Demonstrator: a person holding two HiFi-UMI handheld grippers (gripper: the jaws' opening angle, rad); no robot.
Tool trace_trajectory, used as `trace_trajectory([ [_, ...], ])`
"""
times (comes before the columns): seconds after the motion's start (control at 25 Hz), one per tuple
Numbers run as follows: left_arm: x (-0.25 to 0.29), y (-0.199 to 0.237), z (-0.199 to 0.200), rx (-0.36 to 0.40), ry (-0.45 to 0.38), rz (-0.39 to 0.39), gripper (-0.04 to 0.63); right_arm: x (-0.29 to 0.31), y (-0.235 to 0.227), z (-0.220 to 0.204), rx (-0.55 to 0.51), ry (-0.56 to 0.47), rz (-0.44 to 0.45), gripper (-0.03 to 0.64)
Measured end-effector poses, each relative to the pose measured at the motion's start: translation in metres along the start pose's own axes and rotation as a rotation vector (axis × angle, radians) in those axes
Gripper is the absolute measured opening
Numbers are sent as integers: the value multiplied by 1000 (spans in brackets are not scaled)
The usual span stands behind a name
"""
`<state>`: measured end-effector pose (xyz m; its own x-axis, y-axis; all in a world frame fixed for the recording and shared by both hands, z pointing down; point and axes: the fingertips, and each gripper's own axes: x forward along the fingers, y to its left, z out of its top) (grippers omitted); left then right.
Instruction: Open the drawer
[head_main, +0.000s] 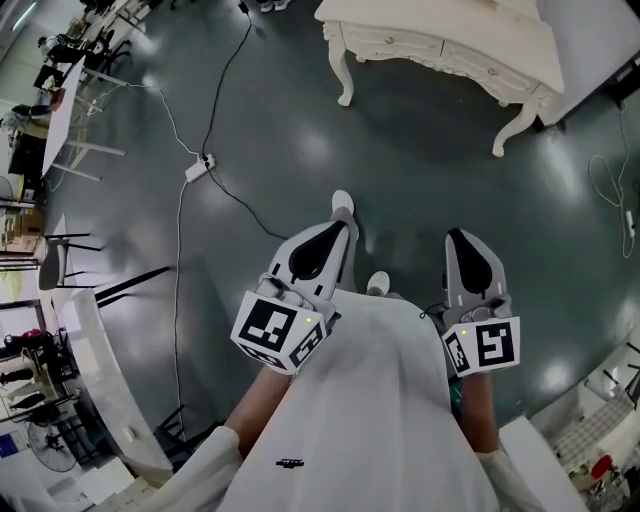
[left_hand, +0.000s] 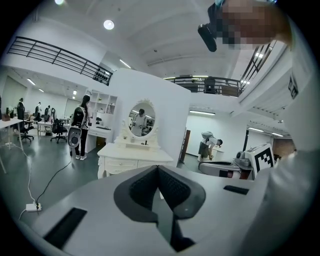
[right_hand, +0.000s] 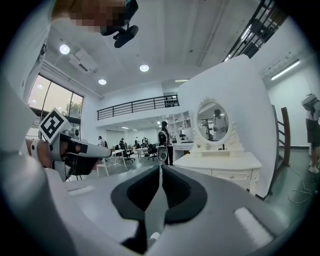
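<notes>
A white dressing table (head_main: 450, 45) with an oval mirror stands across the grey floor, well ahead of both grippers. Its front drawers (head_main: 400, 42) look closed. In the left gripper view the table (left_hand: 134, 159) shows just above the jaws; in the right gripper view it (right_hand: 225, 164) stands to the right, a drawer front (right_hand: 231, 175) facing me. My left gripper (head_main: 343, 230) and right gripper (head_main: 456, 238) are held side by side at waist height, pointing at the table. The left gripper's (left_hand: 158, 168) jaws are together with nothing between them, and so are the right gripper's (right_hand: 161, 168).
A cable with a power strip (head_main: 200, 168) runs over the floor at the left. Chairs and desks (head_main: 70, 110) line the left side, and a white counter (head_main: 105, 380) is near me. A person with a backpack (left_hand: 80, 125) stands left of the table. White furniture (head_main: 600, 420) sits at the lower right.
</notes>
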<state>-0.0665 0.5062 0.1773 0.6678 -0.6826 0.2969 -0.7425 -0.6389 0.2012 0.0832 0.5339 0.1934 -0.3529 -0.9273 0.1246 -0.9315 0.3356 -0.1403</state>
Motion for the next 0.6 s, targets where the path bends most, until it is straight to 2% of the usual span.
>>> trace_trajectory([
  [0.36,43,17,14,13,10,-33,9,33,-31,-7,47,22,-35,18],
  [0.6,91,54,30,1,36,-38,9,92,-55,-8,57,61,-21,18],
])
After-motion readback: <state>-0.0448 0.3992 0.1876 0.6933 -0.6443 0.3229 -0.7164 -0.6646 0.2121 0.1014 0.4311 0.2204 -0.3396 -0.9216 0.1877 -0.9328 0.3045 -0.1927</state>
